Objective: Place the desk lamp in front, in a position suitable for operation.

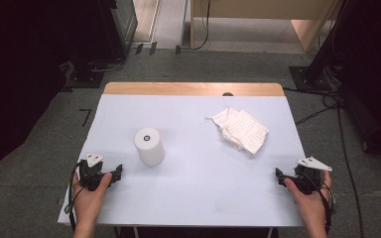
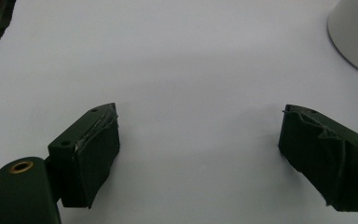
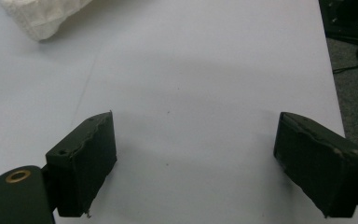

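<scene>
Fingers [image 2: 93,154] of our left gripper [image 2: 198,154] stand spread with nothing between them, low over the tabletop [image 1: 203,188]; our right gripper [image 3: 193,158] is likewise released. We see the roll [image 1: 149,146] upright just beside the left gripper, the cloth [image 1: 241,130] well ahead of the right.

The picture's edge cuts off the white cylinder [image 2: 354,37] and the folded cloth [image 3: 42,16].
</scene>
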`<state>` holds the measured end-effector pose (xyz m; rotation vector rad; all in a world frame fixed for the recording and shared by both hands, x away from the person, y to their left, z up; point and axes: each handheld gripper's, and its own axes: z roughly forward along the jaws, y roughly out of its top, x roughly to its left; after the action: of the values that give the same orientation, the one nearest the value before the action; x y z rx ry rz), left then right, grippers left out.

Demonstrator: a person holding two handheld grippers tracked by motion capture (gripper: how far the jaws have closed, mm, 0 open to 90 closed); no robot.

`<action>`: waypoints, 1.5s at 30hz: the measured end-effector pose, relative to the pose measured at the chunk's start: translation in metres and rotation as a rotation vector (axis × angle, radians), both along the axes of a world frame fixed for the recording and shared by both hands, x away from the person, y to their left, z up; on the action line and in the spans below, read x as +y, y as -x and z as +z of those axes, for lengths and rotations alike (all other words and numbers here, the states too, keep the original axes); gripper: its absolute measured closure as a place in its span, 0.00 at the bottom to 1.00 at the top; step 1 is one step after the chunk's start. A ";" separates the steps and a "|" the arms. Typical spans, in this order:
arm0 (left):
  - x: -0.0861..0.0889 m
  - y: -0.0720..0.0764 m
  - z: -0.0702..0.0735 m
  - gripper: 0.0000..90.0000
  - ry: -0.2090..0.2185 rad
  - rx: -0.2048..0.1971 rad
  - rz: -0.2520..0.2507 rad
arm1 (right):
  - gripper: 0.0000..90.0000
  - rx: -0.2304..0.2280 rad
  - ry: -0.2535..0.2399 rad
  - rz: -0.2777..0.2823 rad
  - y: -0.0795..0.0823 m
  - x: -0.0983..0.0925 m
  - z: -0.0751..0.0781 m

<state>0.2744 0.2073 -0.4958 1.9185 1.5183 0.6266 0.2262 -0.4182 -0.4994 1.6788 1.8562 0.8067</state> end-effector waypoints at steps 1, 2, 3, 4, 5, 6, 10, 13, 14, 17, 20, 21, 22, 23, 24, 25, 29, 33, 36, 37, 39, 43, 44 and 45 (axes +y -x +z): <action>0.001 0.000 0.000 0.14 0.006 -0.003 0.002 | 0.14 -0.003 -0.009 -0.005 0.001 0.000 0.002; 0.000 0.000 0.000 0.14 0.005 -0.003 0.002 | 0.14 -0.020 -0.023 0.003 0.002 0.000 0.005; 0.000 0.000 0.000 0.14 0.000 -0.004 0.002 | 0.13 -0.036 -0.041 0.007 0.002 0.001 0.009; -0.001 0.000 0.000 0.14 -0.007 -0.002 0.004 | 0.10 -0.050 -0.048 0.016 0.002 0.002 0.013; -0.002 0.000 0.000 0.14 -0.019 0.000 0.001 | 0.06 -0.061 -0.052 0.017 0.001 0.003 0.018; -0.003 0.000 0.000 0.14 -0.031 0.004 -0.001 | 0.04 -0.069 -0.055 0.025 0.000 0.005 0.023; -0.003 0.000 -0.001 0.13 -0.029 0.002 0.000 | 0.02 -0.101 -0.064 0.065 -0.008 0.016 0.043; -0.003 0.000 -0.001 0.13 -0.034 0.003 -0.001 | 0.00 -0.120 -0.062 0.084 -0.016 0.027 0.053; -0.003 0.000 -0.001 0.13 -0.033 0.003 -0.001 | 0.00 -0.122 -0.066 0.090 -0.019 0.031 0.055; -0.003 0.000 -0.001 0.13 -0.032 0.003 -0.001 | 0.00 -0.125 -0.068 0.088 -0.024 0.038 0.058; -0.003 0.000 -0.001 0.13 -0.033 0.003 -0.001 | 0.00 -0.141 -0.073 0.106 -0.034 0.052 0.065; -0.003 0.000 -0.001 0.13 -0.034 0.002 -0.001 | 0.00 -0.147 -0.067 0.116 -0.037 0.056 0.067; -0.003 0.000 -0.001 0.13 -0.034 0.002 -0.001 | 0.00 -0.150 -0.065 0.121 -0.039 0.061 0.068; -0.003 0.000 -0.001 0.13 -0.032 0.003 -0.002 | 0.00 -0.160 -0.061 0.135 -0.042 0.064 0.070; -0.003 0.000 -0.001 0.13 -0.031 0.004 -0.002 | 0.00 -0.166 -0.059 0.148 -0.044 0.068 0.071; -0.003 0.000 -0.001 0.13 -0.032 0.004 -0.002 | 0.00 -0.172 -0.055 0.164 -0.047 0.072 0.072; -0.003 0.000 -0.001 0.13 -0.032 0.003 -0.002 | 0.00 -0.158 -0.053 0.200 -0.062 0.083 0.071; -0.003 0.000 -0.001 0.13 -0.033 0.002 -0.002 | 0.02 -0.126 -0.045 0.225 -0.078 0.091 0.064; -0.003 0.000 -0.001 0.13 -0.032 0.002 -0.002 | 0.02 -0.114 -0.033 0.239 -0.089 0.099 0.058; -0.003 0.000 -0.001 0.13 -0.034 0.003 -0.003 | 0.04 -0.116 -0.026 0.238 -0.092 0.102 0.056; -0.003 0.000 -0.001 0.13 -0.034 0.003 -0.003 | 0.05 -0.118 -0.015 0.236 -0.095 0.105 0.053; -0.003 0.000 -0.001 0.13 -0.034 0.002 -0.003 | 0.07 -0.072 -0.007 0.237 -0.112 0.113 0.039; -0.003 0.000 -0.001 0.13 -0.034 0.002 -0.003 | 0.07 -0.064 -0.007 0.233 -0.116 0.114 0.036; -0.003 0.000 -0.001 0.13 -0.034 0.002 -0.003 | 0.07 -0.064 -0.007 0.233 -0.116 0.114 0.036</action>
<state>0.2745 0.2045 -0.4967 1.9467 1.5151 0.6530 0.3420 -0.3045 -0.4637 1.4398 2.0305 0.9487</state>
